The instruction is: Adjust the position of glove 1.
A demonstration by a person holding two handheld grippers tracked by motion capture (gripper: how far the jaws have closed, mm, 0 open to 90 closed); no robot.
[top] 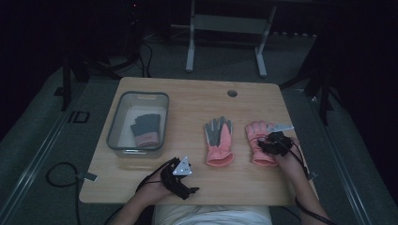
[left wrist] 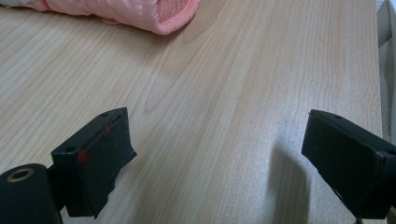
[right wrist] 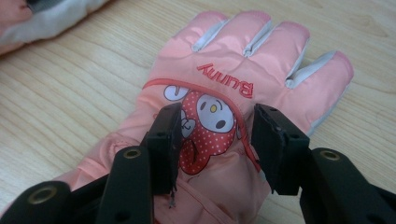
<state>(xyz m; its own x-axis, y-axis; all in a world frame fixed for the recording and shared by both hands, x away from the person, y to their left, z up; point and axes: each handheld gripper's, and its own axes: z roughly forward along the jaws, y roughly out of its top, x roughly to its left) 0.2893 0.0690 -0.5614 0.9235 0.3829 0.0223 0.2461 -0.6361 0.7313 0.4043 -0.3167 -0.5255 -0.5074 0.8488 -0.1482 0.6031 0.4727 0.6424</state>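
Note:
Two pink gloves lie flat on the wooden table (top: 197,101), fingers pointing away from me. My right gripper (top: 271,143) (right wrist: 215,140) hovers low over the right glove (top: 256,129) (right wrist: 243,60). Its jaws stand apart on either side of the cartoon patch below the word "Bunny", and the pads do not press on the fabric. The middle glove (top: 218,140) lies palm up with a grey palm, and its edge (right wrist: 51,18) shows at the upper left of the right gripper view. My left gripper (top: 174,165) (left wrist: 215,158) rests open near the front edge, with only bare wood between its jaws and the middle glove's cuff (left wrist: 154,11) ahead.
A clear plastic bin (top: 117,117) stands at the table's left and holds a dark grey glove with a pink cuff (top: 145,129). A round cable hole (top: 232,93) sits near the far edge. Cables trail off the front left corner.

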